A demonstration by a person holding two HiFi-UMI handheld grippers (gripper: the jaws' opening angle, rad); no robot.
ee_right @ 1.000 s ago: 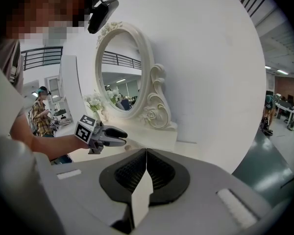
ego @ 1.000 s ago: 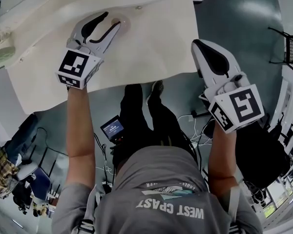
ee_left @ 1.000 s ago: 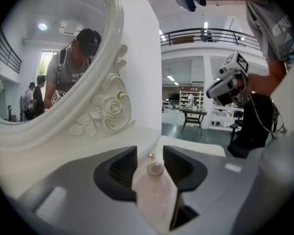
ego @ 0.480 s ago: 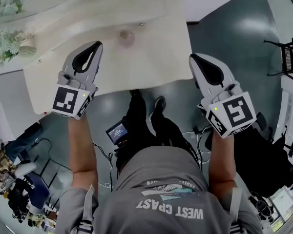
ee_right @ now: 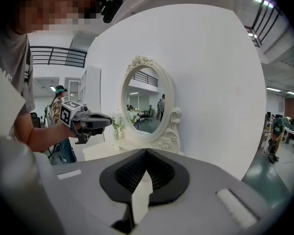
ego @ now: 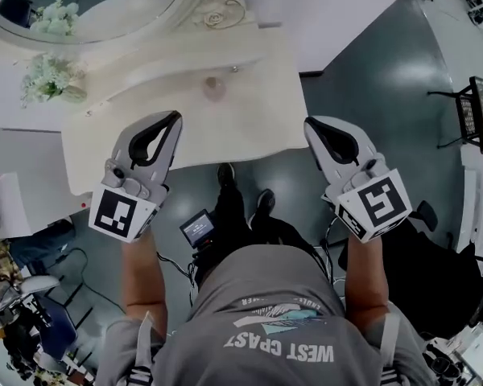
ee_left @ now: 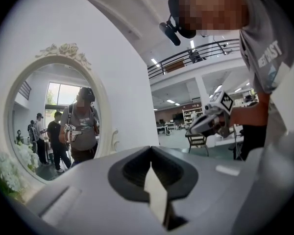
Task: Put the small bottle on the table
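Only the head view is showing the small bottle (ego: 214, 88). It is standing on the counter (ego: 249, 127) near the back edge, roughly midway along, with bare top lying between it and the front edge.

The left claw (ego: 175, 117) is hanging over the front edge, well apart from the bottle. Its jaws have just been closing and are now meeting with nothing between them. The right claw (ego: 309, 122) is hovering by the front right corner, mostly over the grey floor (ego: 370, 71), with its jaws also pressed together and gripping nothing.

The gripper views are adding what the head view flattens. The oval mirror (ego: 88, 14) is rising upright from the back edge against a white wall, and each claw is looking across at the other. Flowers (ego: 48, 75) are crowding the back left corner.
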